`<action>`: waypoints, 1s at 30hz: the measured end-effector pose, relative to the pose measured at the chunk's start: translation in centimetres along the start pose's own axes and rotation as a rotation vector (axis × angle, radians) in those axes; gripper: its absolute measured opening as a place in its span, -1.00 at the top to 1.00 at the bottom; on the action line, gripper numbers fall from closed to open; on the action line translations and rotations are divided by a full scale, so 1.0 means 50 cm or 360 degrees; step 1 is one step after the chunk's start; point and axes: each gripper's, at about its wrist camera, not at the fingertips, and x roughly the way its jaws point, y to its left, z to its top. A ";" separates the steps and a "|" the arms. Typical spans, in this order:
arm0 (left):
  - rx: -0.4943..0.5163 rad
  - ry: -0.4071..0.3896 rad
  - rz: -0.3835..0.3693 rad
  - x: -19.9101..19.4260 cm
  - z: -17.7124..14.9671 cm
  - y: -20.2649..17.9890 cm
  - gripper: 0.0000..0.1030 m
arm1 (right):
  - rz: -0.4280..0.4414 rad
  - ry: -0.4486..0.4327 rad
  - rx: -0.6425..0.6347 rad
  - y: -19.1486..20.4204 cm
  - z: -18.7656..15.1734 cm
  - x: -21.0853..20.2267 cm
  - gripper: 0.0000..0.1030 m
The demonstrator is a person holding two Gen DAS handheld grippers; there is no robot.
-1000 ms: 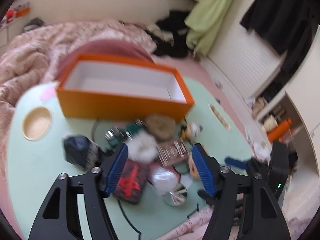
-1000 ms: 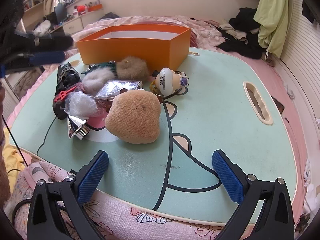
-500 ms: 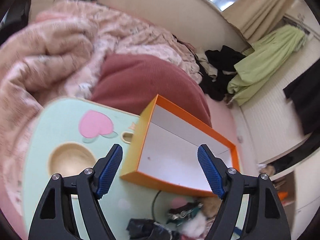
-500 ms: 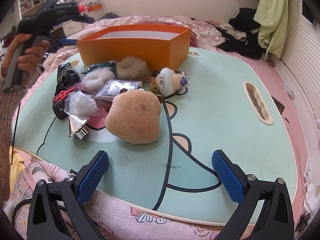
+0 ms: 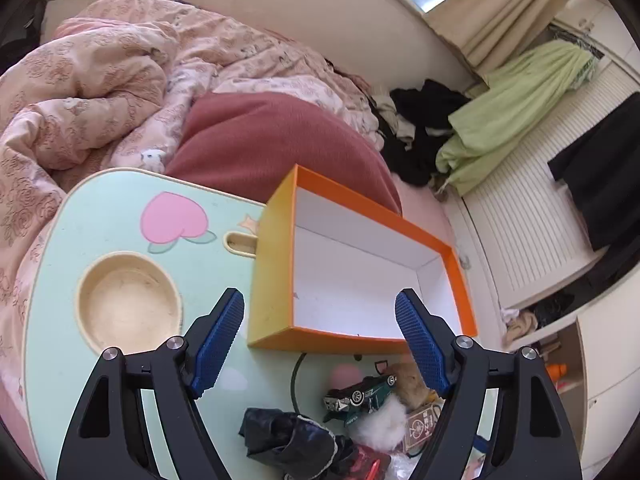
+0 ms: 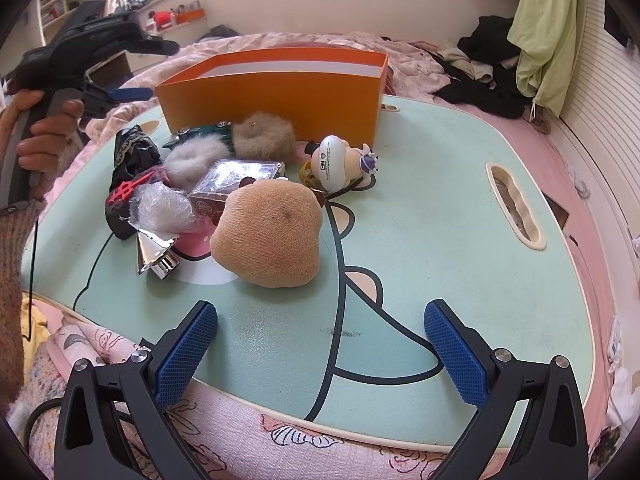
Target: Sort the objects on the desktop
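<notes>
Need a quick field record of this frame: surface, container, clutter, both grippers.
surface: mint lap table on a bed
container: orange box, white inside, nothing in it
clutter: tan plush, toy car, white figurine, fur puffs, card box, silver cone
left gripper: open, holding nothing, over the box's near corner
right gripper: open, holding nothing, at the table's near edge

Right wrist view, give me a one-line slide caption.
Open right gripper hovers at the mint lap table's near edge, facing a toy pile and an orange box.

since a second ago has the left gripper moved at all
Yes. In the right wrist view the left gripper now hangs up by the left end of the orange box, fingers open and empty; a second ago it sat further left at the frame edge.
</notes>
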 end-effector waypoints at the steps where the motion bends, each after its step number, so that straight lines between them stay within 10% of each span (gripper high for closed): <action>1: 0.0014 -0.0029 0.0004 -0.014 -0.006 -0.003 -0.51 | 0.0000 0.0000 0.0000 0.000 0.000 0.000 -1.00; 6: 0.0362 -0.0148 0.0122 -0.107 -0.104 -0.069 -0.53 | 0.0000 0.0000 0.0000 0.000 0.000 0.000 -1.00; 16: 0.0678 0.0080 0.0362 -0.117 -0.364 -0.111 -0.53 | -0.0006 0.0003 0.0000 0.001 -0.004 -0.003 -1.00; 24: 0.0796 0.0031 0.0572 -0.053 -0.394 -0.149 -0.71 | -0.0007 0.0006 0.0002 0.003 -0.004 -0.003 -1.00; 30: 0.0833 0.0046 0.0506 -0.041 -0.394 -0.148 -0.99 | -0.0007 0.0005 0.0003 0.001 -0.004 -0.002 -1.00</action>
